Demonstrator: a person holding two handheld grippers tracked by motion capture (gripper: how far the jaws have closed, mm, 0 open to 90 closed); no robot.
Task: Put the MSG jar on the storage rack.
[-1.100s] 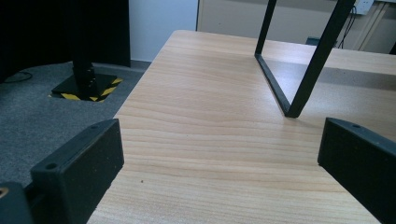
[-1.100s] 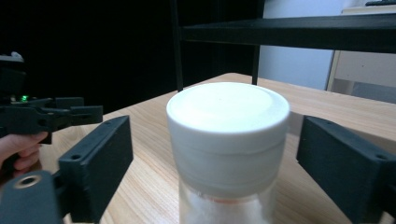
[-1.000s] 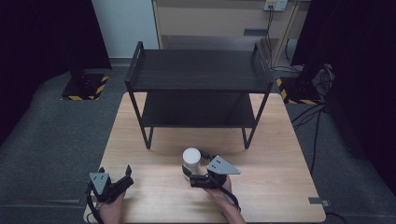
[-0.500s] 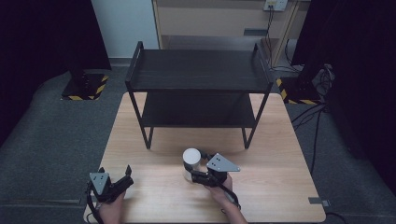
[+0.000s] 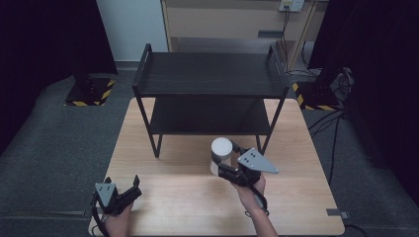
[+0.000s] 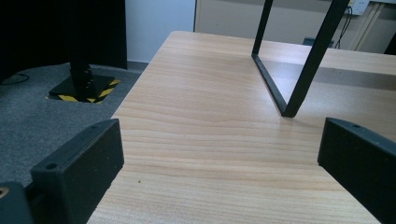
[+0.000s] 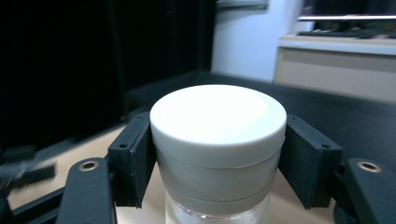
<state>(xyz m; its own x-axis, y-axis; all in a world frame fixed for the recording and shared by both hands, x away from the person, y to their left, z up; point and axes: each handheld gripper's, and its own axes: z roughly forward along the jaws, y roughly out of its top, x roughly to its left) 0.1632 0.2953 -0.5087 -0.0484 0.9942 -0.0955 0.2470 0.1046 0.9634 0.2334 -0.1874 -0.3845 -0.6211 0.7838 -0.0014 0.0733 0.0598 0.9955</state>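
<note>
My right tongs (image 7: 218,158) are clamped on a clear round jar with a wide, smooth white screw lid (image 7: 218,122), held above the light wooden desk (image 5: 163,187) before the black two-tier metal shelf (image 5: 210,74); I read no label. My left tongs (image 6: 219,158) gape wide, empty.

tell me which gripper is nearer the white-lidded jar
Right. The right gripper is clamped on the white-lidded jar, a jaw on each side of its lid. The left gripper sits open at the table's near left corner, well away from the jar.
</note>
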